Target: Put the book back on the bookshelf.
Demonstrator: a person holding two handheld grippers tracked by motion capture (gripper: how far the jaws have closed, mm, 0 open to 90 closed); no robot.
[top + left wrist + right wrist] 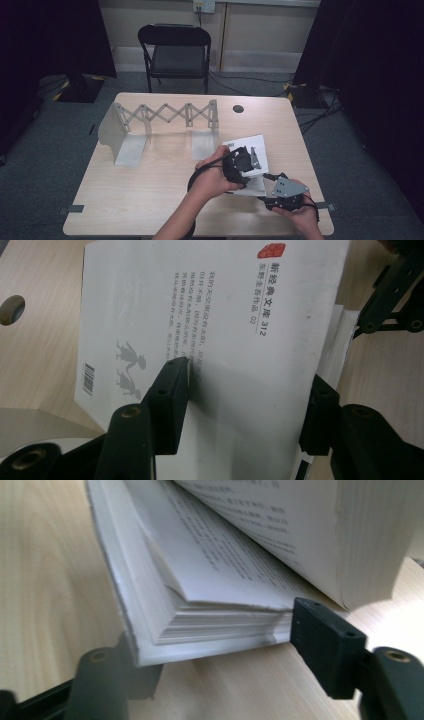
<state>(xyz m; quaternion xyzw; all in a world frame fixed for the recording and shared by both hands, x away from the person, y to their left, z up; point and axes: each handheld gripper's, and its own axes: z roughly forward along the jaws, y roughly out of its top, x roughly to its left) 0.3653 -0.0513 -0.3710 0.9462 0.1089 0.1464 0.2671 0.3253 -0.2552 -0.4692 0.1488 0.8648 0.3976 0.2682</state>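
Two tools work one book (250, 150) near the right front of my table (150, 200). My left tool (240, 400) pinches the upper part of it: one jaw presses flat on the white back cover, beside the printed figures and barcode, and the other sits at the cover's far edge. That part is lifted and tilted, so the book gapes at its page edge. My right tool (220, 645) sits low at the book's near corner, its jaws spread either side of the lower stack of pages that lies on the table; one jaw touches the page edges and the other is half hidden under the corner, and I cannot tell if they press. Farther back on the table stands a grey folding rack (160, 125), well apart from the book.
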